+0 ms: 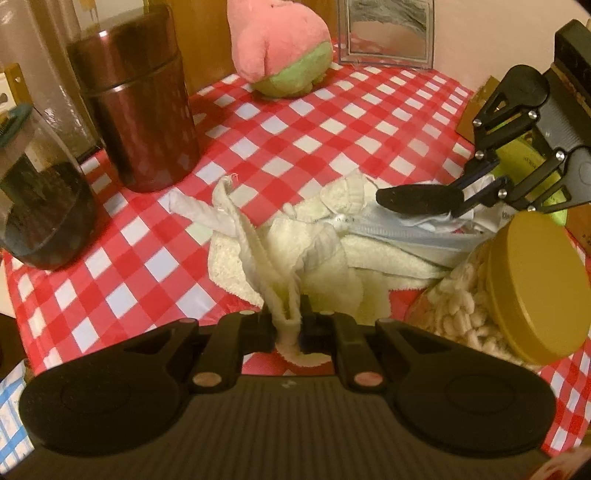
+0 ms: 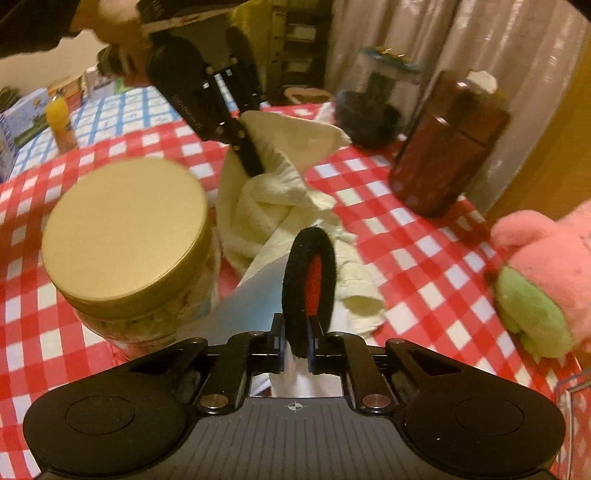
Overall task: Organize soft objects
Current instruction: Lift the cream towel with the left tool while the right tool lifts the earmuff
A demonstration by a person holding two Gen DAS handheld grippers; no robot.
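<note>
The left gripper [image 1: 288, 325], at the bottom middle of its picture, is pinched tight on a corner of the cream towel [image 1: 332, 254], which lies crumpled in the middle of the red checked cloth [image 1: 295, 122]. The right gripper [image 2: 298, 332] is clamped on a pale blue cloth [image 2: 251, 295] lying on the towel, beside the gold-lid jar [image 2: 125, 229] at the left. A pink plush [image 1: 277, 44] sits at the top middle, apart from the towel.

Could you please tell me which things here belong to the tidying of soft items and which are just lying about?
Job:
cream towel
white cloth
pink plush toy
left gripper
right gripper

Lying about:
gold-lidded jar
dark red canister
picture frame
</note>
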